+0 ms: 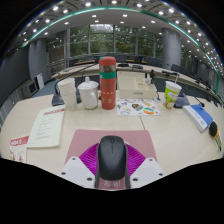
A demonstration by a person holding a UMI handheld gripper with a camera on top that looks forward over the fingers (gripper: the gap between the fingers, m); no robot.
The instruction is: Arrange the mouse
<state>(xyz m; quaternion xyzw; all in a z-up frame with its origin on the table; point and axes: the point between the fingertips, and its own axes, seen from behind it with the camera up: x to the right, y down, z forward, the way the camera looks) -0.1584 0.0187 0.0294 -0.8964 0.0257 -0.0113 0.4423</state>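
Note:
A black computer mouse (112, 160) sits between my gripper's (112, 150) two fingers, its front end pointing away from me. The magenta pads (88, 156) press against both of its sides, so the gripper is shut on it. Beneath and just ahead of the mouse, a pale pink rectangular mat (95, 136) lies on the light table (175, 140). I cannot tell whether the mouse rests on the mat or hangs above it.
Beyond the mat stand a red and green stacked tumbler (107, 82), a white mug (88, 95), a clear cup (68, 92) and a green-white cup (172, 95). Printed papers (45, 128) lie to the left and a blue object (200, 118) to the right.

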